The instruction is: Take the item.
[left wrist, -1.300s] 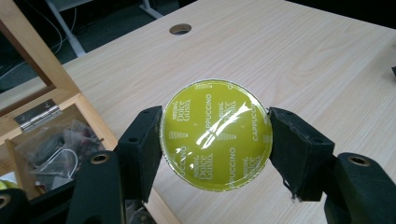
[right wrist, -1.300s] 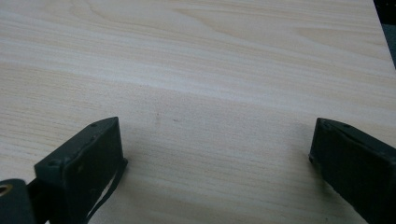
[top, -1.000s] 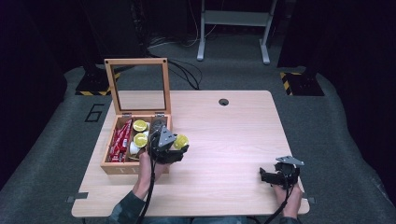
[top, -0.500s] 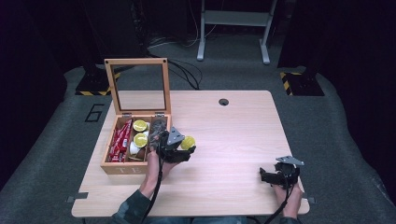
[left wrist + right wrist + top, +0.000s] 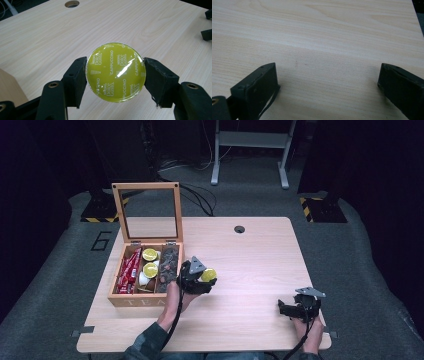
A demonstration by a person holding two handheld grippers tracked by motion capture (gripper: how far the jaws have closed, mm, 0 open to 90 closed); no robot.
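- The left gripper (image 5: 115,77) is clamped on a Dolce Gusto cappuccino capsule (image 5: 115,72), one jaw on each side of the rim, with the yellow-green foil lid facing the camera.
- In the high view the capsule (image 5: 208,274) is held above the worktop (image 5: 260,255), just to the right of the wooden tea box (image 5: 145,270), whose glass lid stands open.
- Handling judgement: the capsule is likely light, with a thin plastic shell and a foil lid that can be punctured or dented. Grip it across the stiff rim or side wall, never on the foil, and apply modest force.
- The glossy surface may slip; keep the jaws square across the widest part.
- The right gripper (image 5: 295,309) rests low at the right front of the worktop, jaws spread wide and holding nothing.
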